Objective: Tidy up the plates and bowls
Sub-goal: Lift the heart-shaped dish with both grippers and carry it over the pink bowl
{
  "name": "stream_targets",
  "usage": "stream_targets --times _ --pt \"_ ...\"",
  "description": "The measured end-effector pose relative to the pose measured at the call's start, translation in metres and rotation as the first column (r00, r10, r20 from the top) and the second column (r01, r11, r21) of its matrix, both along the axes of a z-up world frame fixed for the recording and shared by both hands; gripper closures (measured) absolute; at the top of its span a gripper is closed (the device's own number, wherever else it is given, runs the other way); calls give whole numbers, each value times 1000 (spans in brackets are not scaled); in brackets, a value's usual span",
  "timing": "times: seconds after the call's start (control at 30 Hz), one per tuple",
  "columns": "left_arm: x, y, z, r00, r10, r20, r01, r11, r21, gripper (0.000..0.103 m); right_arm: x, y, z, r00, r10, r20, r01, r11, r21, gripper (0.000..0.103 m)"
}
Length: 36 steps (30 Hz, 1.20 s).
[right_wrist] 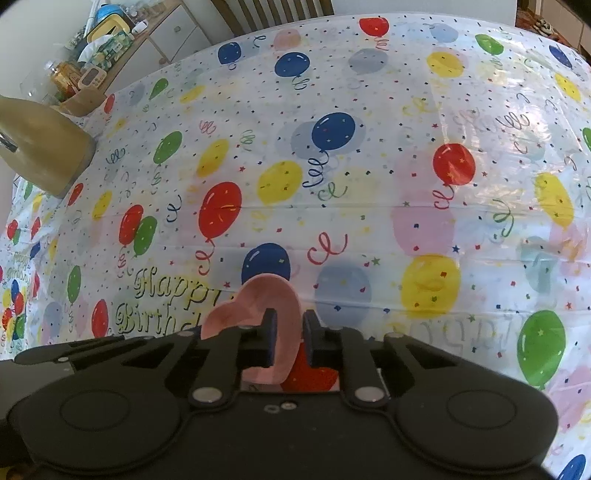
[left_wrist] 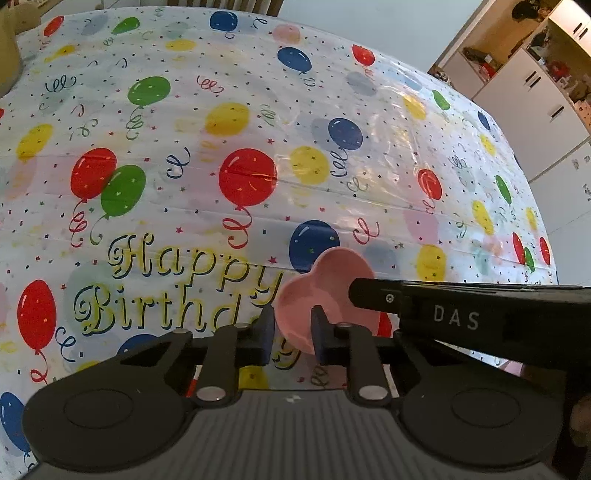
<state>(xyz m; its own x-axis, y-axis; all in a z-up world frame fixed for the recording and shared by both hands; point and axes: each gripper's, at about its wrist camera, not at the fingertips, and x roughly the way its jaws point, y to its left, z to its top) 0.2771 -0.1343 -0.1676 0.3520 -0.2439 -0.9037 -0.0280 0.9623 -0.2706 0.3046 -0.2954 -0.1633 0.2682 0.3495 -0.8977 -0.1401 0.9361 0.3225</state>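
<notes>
A small pink heart-shaped bowl (left_wrist: 325, 284) hangs above the balloon-print tablecloth (left_wrist: 236, 155). In the left wrist view my left gripper (left_wrist: 293, 334) straddles its near rim, jaws closed against it. The right gripper's black arm (left_wrist: 443, 306) reaches in from the right onto the bowl's right lobe. In the right wrist view the same bowl (right_wrist: 255, 306) sits between my right gripper's (right_wrist: 290, 339) fingers, with the right lobe's rim pinched between the pads. No other plates or bowls show.
A tan rounded object (right_wrist: 44, 147) stands at the table's far left. A wooden chair back (right_wrist: 273, 13) is behind the far edge. White cabinets (left_wrist: 535, 110) stand to the right, and a cluttered sideboard (right_wrist: 110, 48) to the left.
</notes>
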Motion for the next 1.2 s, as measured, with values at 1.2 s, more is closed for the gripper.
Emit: stream_targets --times 1.2 --pt "-90 53 80 998 15 62 -14 1000 -17 88 -89 39 87 988 39 151 -44 999 28 100"
